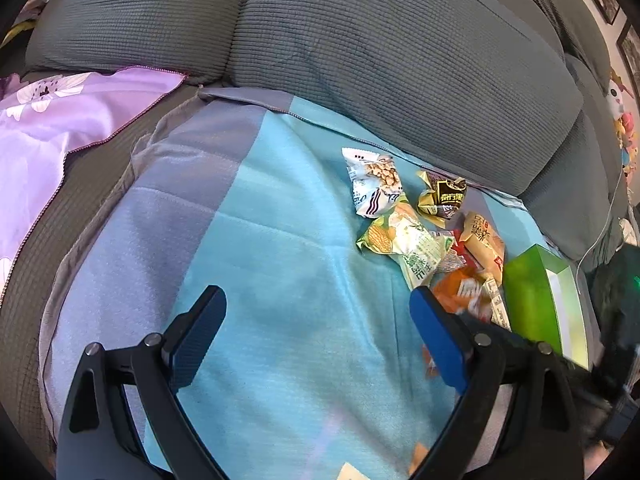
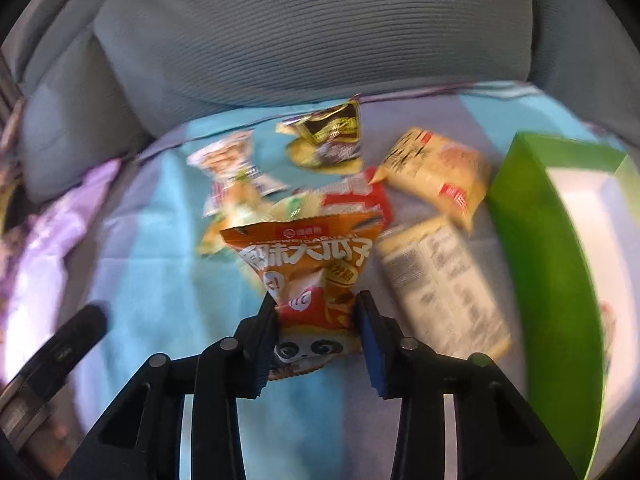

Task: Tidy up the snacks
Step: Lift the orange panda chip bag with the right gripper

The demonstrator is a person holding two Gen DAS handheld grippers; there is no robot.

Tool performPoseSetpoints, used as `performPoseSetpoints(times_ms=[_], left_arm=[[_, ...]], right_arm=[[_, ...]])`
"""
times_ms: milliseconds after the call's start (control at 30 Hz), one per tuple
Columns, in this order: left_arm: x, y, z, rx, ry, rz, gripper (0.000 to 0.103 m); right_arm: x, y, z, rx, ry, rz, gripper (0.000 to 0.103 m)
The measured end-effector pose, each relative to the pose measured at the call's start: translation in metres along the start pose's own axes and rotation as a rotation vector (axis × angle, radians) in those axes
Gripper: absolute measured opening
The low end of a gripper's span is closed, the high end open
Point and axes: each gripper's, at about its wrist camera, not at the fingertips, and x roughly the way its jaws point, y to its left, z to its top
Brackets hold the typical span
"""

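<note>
My right gripper (image 2: 316, 308) is shut on an orange snack packet with a panda (image 2: 308, 256) and holds it above the blue cloth; the view is blurred. The same orange packet (image 1: 464, 290) shows in the left wrist view behind my right finger. My left gripper (image 1: 318, 304) is open and empty over the blue cloth (image 1: 280, 240). A pile of snack packets lies beyond: a white peanut packet (image 1: 374, 184), a gold-and-brown one (image 1: 442, 196), a green-yellow corn one (image 1: 404, 240) and a tan one (image 1: 482, 240). A green box (image 1: 540, 300) lies to the right, open (image 2: 560, 240).
Grey sofa cushions (image 1: 360, 52) back the seat. A purple floral cloth (image 1: 60, 120) lies at the left. A white-labelled packet (image 2: 440, 280) lies beside the green box. My left gripper's finger (image 2: 76, 332) shows low left in the right wrist view.
</note>
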Motion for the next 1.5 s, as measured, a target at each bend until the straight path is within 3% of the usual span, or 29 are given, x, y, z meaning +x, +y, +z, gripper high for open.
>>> performPoseSetpoints(times_ms=[133,200,367,533,800,933,1033,1200,1367,1500], left_arm=[[-0.001,0.0,0.0,-0.004,-0.004,0.008,0.093],[0.0,0.0,-0.001,-0.001,-0.002,0.017,0.093],[0.002,0.0,-0.002,-0.006,0.013,0.009,0.093],[0.011,-0.011,-0.007,0.01,0.099,-0.1,0.092],[0.03,-0.042,-0.026,0.091,0.209,-0.196,0.084],[0.046,-0.054,-0.035,0.102,0.263,-0.219,0.077],[0.059,-0.058,-0.04,0.096,0.299,-0.225,0.073],[0.06,-0.064,-0.041,0.129,0.276,-0.237,0.059],[0.053,-0.068,-0.039,0.148,0.234,-0.248,0.056],[0.037,-0.076,-0.036,0.179,0.153,-0.266,0.056]], right_arm=[[-0.005,0.01,-0.011,-0.009,0.08,0.105,0.039],[-0.003,0.014,-0.013,-0.014,0.108,0.113,0.039],[-0.008,0.011,-0.009,0.014,0.075,0.134,0.04],[-0.02,-0.008,-0.001,0.067,-0.004,0.154,0.065],[-0.003,-0.033,0.006,0.213,0.04,0.312,0.066],[0.011,-0.027,0.004,0.212,0.087,0.322,0.066],[0.021,-0.022,0.001,0.196,0.121,0.284,0.066],[0.032,-0.023,-0.004,0.215,0.15,0.343,0.065],[0.031,-0.02,-0.007,0.211,0.14,0.361,0.063],[0.014,-0.014,-0.004,0.176,0.077,0.365,0.063]])
